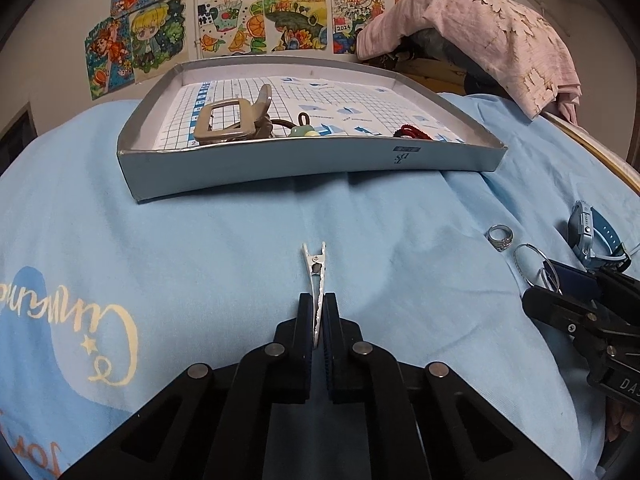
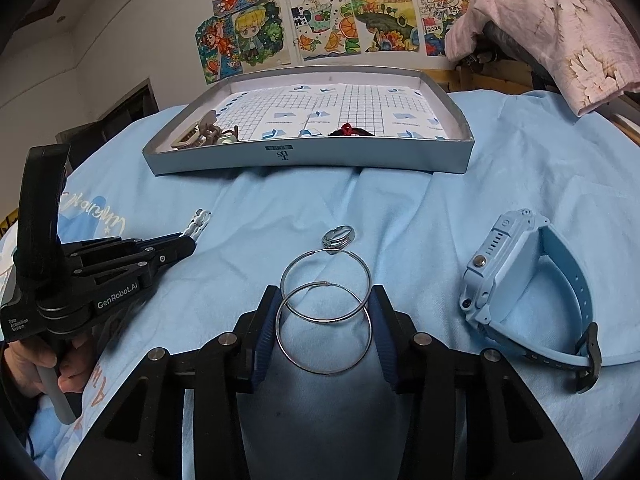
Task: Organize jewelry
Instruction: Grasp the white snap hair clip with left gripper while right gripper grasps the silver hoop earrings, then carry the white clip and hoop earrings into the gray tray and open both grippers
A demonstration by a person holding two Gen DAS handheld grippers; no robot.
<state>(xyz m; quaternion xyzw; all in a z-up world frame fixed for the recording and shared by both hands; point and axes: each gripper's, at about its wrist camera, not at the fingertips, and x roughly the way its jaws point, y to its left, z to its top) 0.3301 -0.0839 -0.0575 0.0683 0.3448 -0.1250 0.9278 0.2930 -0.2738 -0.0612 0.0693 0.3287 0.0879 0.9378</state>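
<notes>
My left gripper point(image 1: 319, 312) is shut on a silver hair clip point(image 1: 316, 270) that lies on the blue cloth and points toward the grey tray point(image 1: 320, 162). The tray holds a beige claw clip point(image 1: 230, 118), a green-charm hair tie point(image 1: 302, 130) and a red cord bracelet point(image 1: 412, 133). My right gripper point(image 2: 323, 300) is open, its fingers either side of two silver hoop earrings point(image 2: 325, 322) on the cloth. A silver ring point(image 2: 338, 237) lies just beyond the hoops. A light blue watch point(image 2: 520, 280) lies to their right.
The blue cloth point(image 1: 200, 248) covers the surface. A pink garment point(image 1: 492, 40) is draped at the back right. Drawings point(image 1: 224, 24) hang on the wall behind the tray. The left gripper also shows in the right wrist view point(image 2: 188, 240), at the left.
</notes>
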